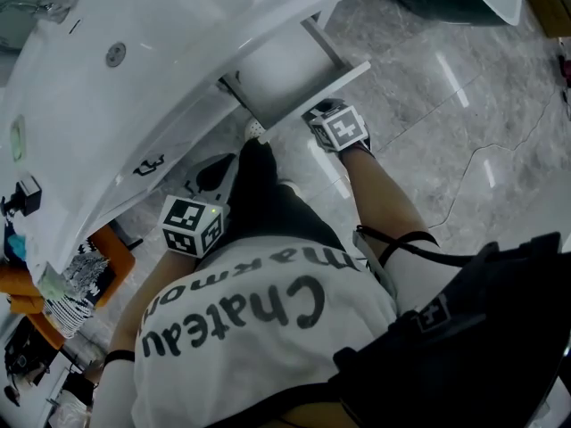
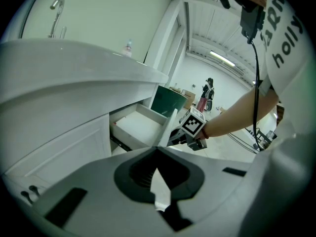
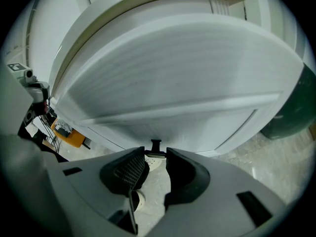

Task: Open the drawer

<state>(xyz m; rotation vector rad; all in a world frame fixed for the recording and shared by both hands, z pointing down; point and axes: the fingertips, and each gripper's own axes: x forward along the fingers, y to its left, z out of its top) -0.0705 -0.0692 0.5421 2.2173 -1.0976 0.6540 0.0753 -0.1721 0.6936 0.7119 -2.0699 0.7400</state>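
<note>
Drawer [image 1: 290,69] part-way out. R claw [image 3: 155,154] clamps the handle [image 3: 155,144] at its tips; L claw [image 2: 157,152] shut, idle. Next – straight pull back, grip firm.

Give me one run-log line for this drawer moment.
drawer: open | right gripper: shut on drawer handle | left gripper: shut, empty

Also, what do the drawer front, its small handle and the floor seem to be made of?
The drawer front: white, smooth, satin-painted or laminated board, judging by its soft sheen; which one is unclear.
The handle: small, black, matte; metal or plastic, not certain.
The floor: grey stone-look tiles, polished, with veins, thin joints and bright lamp reflections.
</note>
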